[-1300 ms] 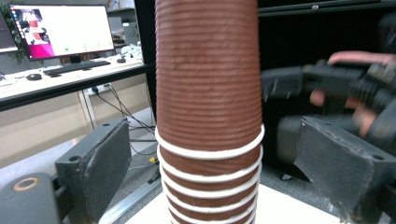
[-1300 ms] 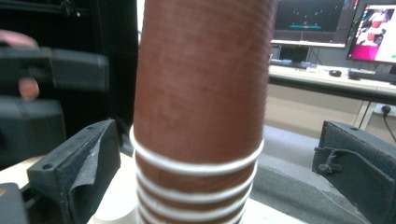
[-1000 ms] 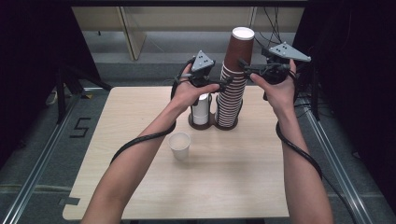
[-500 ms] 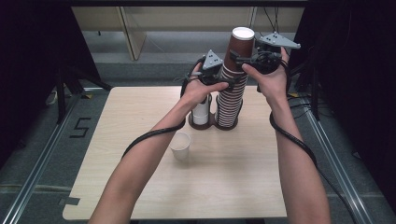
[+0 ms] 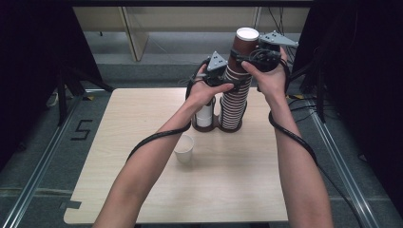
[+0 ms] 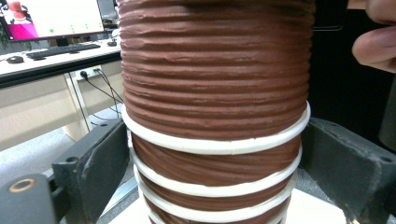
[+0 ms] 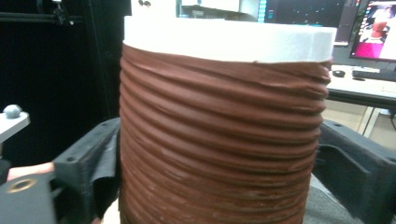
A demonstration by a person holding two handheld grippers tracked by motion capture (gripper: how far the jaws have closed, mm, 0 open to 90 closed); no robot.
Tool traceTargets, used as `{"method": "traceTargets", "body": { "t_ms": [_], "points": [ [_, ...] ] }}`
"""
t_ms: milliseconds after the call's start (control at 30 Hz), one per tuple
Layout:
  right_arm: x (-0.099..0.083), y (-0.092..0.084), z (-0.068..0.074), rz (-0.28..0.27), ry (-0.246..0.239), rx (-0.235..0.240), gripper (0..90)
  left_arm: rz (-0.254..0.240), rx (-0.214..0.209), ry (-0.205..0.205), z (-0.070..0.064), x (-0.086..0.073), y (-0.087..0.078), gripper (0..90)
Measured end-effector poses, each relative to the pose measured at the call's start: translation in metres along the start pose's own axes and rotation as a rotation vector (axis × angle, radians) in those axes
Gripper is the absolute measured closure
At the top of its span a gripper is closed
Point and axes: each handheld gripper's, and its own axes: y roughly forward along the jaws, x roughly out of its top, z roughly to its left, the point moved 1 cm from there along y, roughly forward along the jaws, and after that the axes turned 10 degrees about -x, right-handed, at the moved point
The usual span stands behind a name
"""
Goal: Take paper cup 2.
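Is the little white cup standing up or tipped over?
Standing up. The white cup sits on the table with its round open mouth facing up.

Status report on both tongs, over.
Right tongs clamped on top brown cup. Left tongs bracing cup stack below. Nothing obstructing.

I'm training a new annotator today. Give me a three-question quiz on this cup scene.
1. True or false: the right gripper sits higher on the brown cup stack than the left gripper.
2. What stands alone on the table, nearer the person than the stack?
A. a white cup
B. a spoon
C. a lid
3. Fill in: beside the brown stack stands a shorter ____ cup stack.

Key: 1 true; 2 A, the white cup; 3 white.
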Motion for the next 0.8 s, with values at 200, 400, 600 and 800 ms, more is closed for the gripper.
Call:
{"method": "traceTargets", "body": {
  "t_ms": [200,400,600,800],
  "points": [
    [0.000,0.003,0.003,-0.019,0.000,-0.004,16.8,0.005,-0.002,0.000,0.000,0.000,-0.001,9.1],
    [0.006,-0.001,0.004,-0.047,0.035,-0.015,17.7,0.007,-0.001,-0.002,0.000,0.000,-0.001,9.2],
    [0.015,-0.005,0.003,-0.072,0.054,-0.018,18.0,0.010,-0.001,-0.001,0.000,0.000,-0.001,9.2],
    [0.025,-0.009,0.002,-0.101,0.058,-0.017,18.3,0.012,-0.001,0.003,0.000,0.001,-0.001,9.3]
  ]
}}
